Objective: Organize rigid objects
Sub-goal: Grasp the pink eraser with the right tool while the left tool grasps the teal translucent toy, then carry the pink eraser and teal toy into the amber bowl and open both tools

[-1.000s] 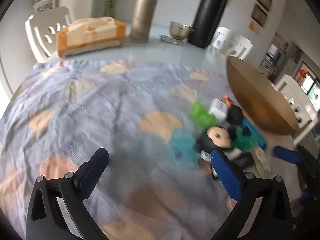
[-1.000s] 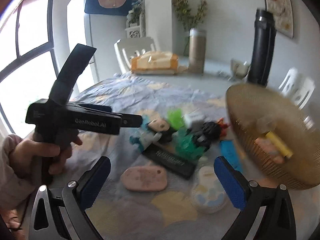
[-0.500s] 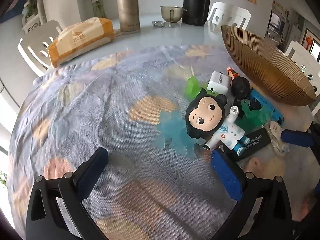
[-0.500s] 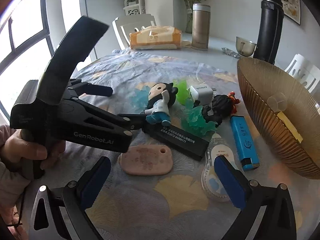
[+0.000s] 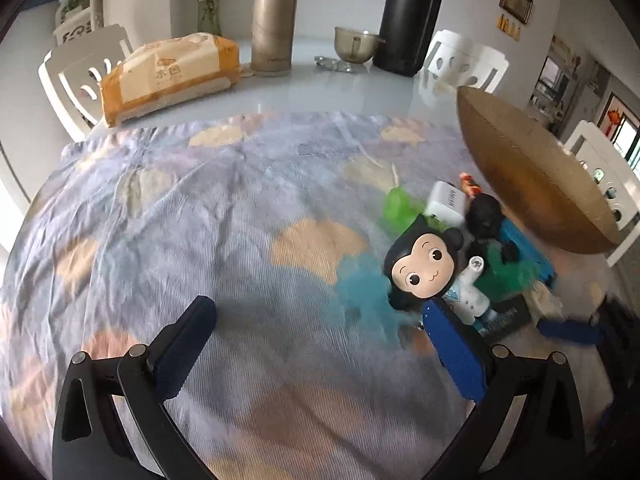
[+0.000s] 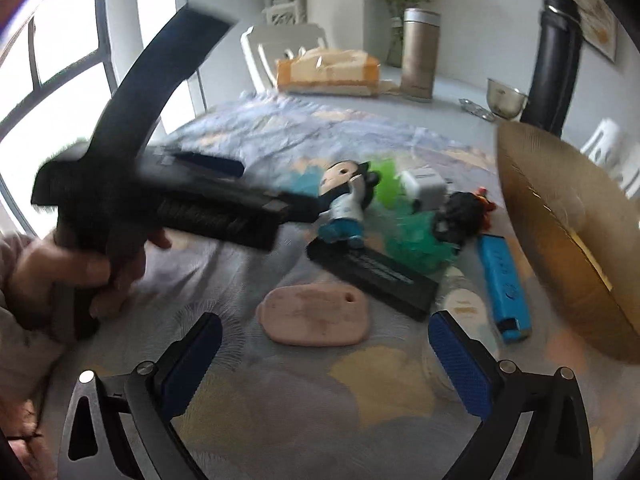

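A cluster of small objects lies on the patterned cloth (image 5: pixel 180 240) beside a gold ribbed bowl (image 5: pixel 532 184) (image 6: pixel 560 240). It holds a black-haired doll figure (image 5: pixel 428 272) (image 6: pixel 346 204), a white charger cube (image 5: pixel 446 202) (image 6: pixel 426 186), a black figure (image 6: pixel 460 216), a blue lighter (image 6: pixel 502 284), a black bar (image 6: pixel 372 276), a pink flat piece (image 6: pixel 316 316) and green and teal plastic bits (image 5: pixel 364 284). My left gripper (image 5: pixel 316 340) is open, its right finger just in front of the doll. My right gripper (image 6: pixel 324 360) is open above the pink piece.
At the table's far side stand a tissue pack (image 5: pixel 168 76), a gold flask (image 5: pixel 274 20), a black flask (image 5: pixel 412 16) and a steel cup (image 5: pixel 354 42). White chairs (image 5: pixel 84 72) ring the table. A person's hand (image 6: pixel 76 276) holds the left gripper's body at the left.
The left gripper swung over the cluster and now sits lower and nearer the doll. In the right view the left gripper has moved forward toward the doll, and the right gripper dropped closer to the pink piece.
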### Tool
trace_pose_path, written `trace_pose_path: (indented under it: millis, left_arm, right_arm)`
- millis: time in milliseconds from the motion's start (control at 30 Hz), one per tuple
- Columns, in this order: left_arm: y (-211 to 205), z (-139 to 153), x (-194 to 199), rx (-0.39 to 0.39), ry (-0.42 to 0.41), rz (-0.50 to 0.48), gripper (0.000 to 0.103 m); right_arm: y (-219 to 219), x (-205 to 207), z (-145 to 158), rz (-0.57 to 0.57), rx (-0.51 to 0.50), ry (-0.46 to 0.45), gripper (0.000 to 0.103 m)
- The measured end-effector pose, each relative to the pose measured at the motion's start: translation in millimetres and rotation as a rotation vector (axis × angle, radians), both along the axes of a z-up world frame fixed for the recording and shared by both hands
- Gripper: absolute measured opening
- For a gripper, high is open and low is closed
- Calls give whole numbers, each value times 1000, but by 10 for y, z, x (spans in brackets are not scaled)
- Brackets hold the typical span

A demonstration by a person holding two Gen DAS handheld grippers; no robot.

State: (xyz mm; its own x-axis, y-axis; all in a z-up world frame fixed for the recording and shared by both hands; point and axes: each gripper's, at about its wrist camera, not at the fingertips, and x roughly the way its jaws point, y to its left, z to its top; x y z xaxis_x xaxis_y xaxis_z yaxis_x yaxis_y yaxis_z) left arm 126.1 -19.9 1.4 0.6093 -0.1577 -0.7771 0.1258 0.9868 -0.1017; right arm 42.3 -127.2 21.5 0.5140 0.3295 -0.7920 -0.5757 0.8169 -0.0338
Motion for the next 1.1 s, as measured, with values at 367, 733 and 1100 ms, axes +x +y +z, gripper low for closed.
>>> trace_pose_path:
  millis: [367,733,1100]
  left_arm:
    - [-140,35,-25,60,-26,-44,45]
    - [40,187,-143,-20,-120,5,45]
    - [63,175,-126,-29,-114,14,46]
  right_arm:
    - [-112,87,6,-30,139,58,59]
    - [-179,-44,138,-10,222,-14,59]
    - [-288,-19,190,-41,287,-22,59]
